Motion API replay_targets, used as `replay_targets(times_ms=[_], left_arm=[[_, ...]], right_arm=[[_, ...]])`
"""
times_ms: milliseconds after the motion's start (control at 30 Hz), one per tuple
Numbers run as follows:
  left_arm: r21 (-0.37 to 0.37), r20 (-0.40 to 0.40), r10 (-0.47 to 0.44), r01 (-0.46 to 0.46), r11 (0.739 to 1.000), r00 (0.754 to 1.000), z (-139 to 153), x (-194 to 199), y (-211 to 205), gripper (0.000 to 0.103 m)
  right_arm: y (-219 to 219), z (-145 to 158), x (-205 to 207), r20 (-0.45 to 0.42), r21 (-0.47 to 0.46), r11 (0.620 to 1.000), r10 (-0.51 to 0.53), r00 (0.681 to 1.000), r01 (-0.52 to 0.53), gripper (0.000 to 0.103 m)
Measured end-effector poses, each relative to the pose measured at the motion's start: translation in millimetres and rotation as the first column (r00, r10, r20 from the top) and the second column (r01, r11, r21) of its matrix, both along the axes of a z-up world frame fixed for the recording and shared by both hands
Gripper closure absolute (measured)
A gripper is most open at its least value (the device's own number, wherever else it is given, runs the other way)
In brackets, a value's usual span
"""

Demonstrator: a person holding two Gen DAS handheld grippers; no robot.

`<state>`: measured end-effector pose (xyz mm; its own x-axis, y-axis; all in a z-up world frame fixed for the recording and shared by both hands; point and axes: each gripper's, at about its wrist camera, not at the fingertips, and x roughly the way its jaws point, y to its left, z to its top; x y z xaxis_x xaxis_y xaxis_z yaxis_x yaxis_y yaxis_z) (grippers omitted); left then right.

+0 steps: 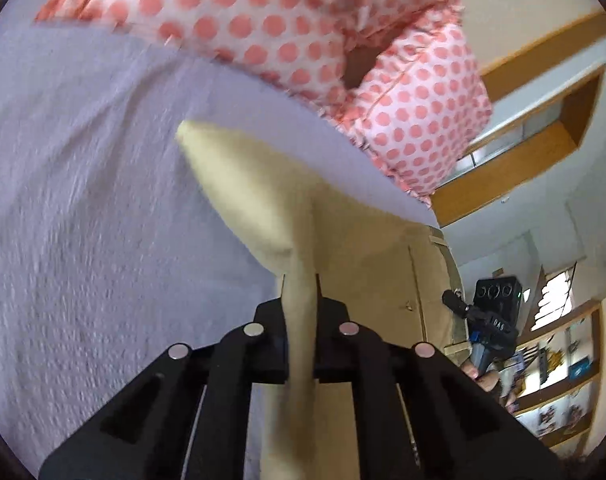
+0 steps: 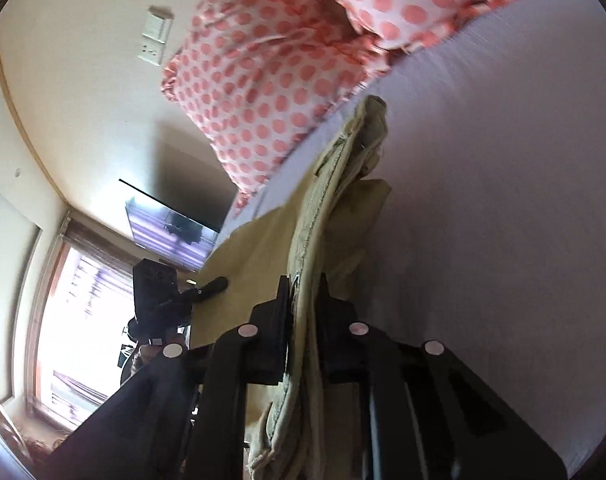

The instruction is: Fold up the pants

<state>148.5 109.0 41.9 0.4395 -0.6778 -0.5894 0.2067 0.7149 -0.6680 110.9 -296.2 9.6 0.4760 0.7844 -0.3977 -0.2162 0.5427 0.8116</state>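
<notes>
The beige pants [image 1: 247,184] hang lifted above a white bed sheet [image 1: 83,184]. My left gripper [image 1: 301,300] is shut on a pinched fold of the pants cloth, which runs up between its fingers. My right gripper [image 2: 305,292] is shut on the thick waistband edge of the pants [image 2: 323,208]. In the left wrist view the right gripper [image 1: 491,316] shows at the right beside the stretched cloth. In the right wrist view the left gripper [image 2: 159,288] shows at the left, at the far edge of the cloth. The pants stretch between the two grippers.
A pink-dotted white pillow [image 1: 303,28] lies at the head of the bed; it also shows in the right wrist view [image 2: 263,80]. Wooden shelves [image 1: 559,368] stand at the right. A window [image 2: 83,300] and a wall screen [image 2: 171,228] are beyond the bed.
</notes>
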Motion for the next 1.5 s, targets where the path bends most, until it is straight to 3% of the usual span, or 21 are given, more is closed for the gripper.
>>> replay_targets(times_ms=[133, 267, 333, 433, 500, 533, 567, 600, 633, 667, 733, 800, 867, 933, 1000, 1100, 1233, 1333, 1400, 1433, 1500], left_arm=[[0.085, 0.097, -0.004, -0.004, 0.996, 0.995, 39, 24, -19, 0.097], [0.271, 0.22, 0.047, -0.107, 0.957, 0.974, 55, 76, -43, 0.095], [0.349, 0.22, 0.067, -0.143, 0.926, 0.973, 43, 104, -54, 0.092], [0.431, 0.11, 0.127, -0.162, 0.888, 0.986, 11, 132, -58, 0.083], [0.409, 0.104, 0.15, -0.18, 0.895, 0.983, 10, 126, -47, 0.08], [0.409, 0.125, 0.162, -0.2, 0.89, 0.979, 15, 118, -41, 0.076], [0.414, 0.16, 0.171, -0.223, 0.882, 0.972, 24, 106, -36, 0.07], [0.411, 0.192, 0.174, -0.24, 0.88, 0.966, 33, 94, -35, 0.057], [0.4, 0.214, 0.168, -0.244, 0.883, 0.962, 40, 85, -37, 0.043], [0.369, 0.244, 0.141, -0.227, 0.901, 0.96, 48, 68, -43, 0.038], [0.332, 0.239, 0.08, -0.159, 0.93, 0.968, 48, 52, -59, 0.016], [0.32, 0.186, 0.025, -0.084, 0.944, 0.982, 36, 52, -80, 0.015], [0.349, 0.081, 0.01, -0.038, 0.937, 0.997, 13, 63, -99, 0.015], [0.408, 0.054, 0.029, -0.049, 0.912, 0.998, 2, 65, -106, 0.02], [0.472, 0.097, 0.052, -0.092, 0.877, 0.994, 14, 47, -110, 0.019], [0.537, 0.156, 0.078, -0.151, 0.83, 0.985, 27, 7, -108, 0.002], [0.648, 0.16, 0.141, -0.211, 0.731, 0.977, 10, -42, -100, 0.002], [0.671, 0.127, 0.171, -0.212, 0.711, 0.977, -3, -60, -98, 0.002], [0.682, 0.128, 0.18, -0.218, 0.698, 0.975, -11, -68, -100, 0.002], [0.677, 0.142, 0.187, -0.233, 0.698, 0.972, -12, -72, -99, 0.002], [0.66, 0.161, 0.198, -0.255, 0.707, 0.967, -14, -75, -96, 0.002]], right_arm=[[7, 38, 29, 0.055, -0.039, 0.999, 0.015, 0.998, -0.012, 0.091], [2, 54, 82, 0.109, -0.104, 0.992, -0.054, 0.993, 0.065, 0.091], [-1, 45, 111, 0.096, -0.18, 0.975, -0.114, 0.989, 0.13, 0.09], [1, 17, 142, 0.003, -0.34, 0.926, -0.177, 0.984, 0.168, 0.081], [-2, 13, 140, -0.005, -0.438, 0.878, -0.22, 0.975, 0.196, 0.067], [-5, 19, 133, 0.032, -0.463, 0.855, -0.248, 0.968, 0.234, 0.063], [-10, 31, 121, 0.096, -0.487, 0.822, -0.284, 0.954, 0.294, 0.05], [-13, 40, 110, 0.146, -0.466, 0.821, -0.295, 0.944, 0.329, 0.041], [-14, 45, 102, 0.164, -0.425, 0.844, -0.285, 0.945, 0.328, 0.04], [-13, 47, 95, 0.161, -0.379, 0.875, -0.257, 0.953, 0.3, 0.039], [-1, 45, 90, 0.129, -0.306, 0.928, -0.18, 0.975, 0.212, 0.029], [14, 31, 94, 0.063, -0.314, 0.938, -0.134, 0.989, 0.147, 0.011], [22, 15, 103, -0.013, -0.365, 0.922, -0.145, 0.989, 0.131, 0.01], [26, 8, 105, -0.043, -0.4, 0.905, -0.177, 0.983, 0.145, 0.011], [32, 19, 87, -0.017, -0.469, 0.864, -0.217, 0.976, 0.184, 0.01], [53, 38, 32, 0.12, -0.575, 0.784, -0.204, 0.972, 0.235, 0.001], [88, 21, -20, 0.176, -0.691, 0.681, -0.167, 0.97, 0.242, 0.001], [107, -4, -31, 0.137, -0.759, 0.614, -0.172, 0.976, 0.215, 0.001], [114, -13, -36, 0.136, -0.775, 0.594, -0.174, 0.975, 0.214, 0.001], [117, -15, -39, 0.159, -0.793, 0.561, -0.184, 0.97, 0.237, 0.001], [115, -16, -45, 0.175, -0.781, 0.564, -0.216, 0.96, 0.269, 0.001]])
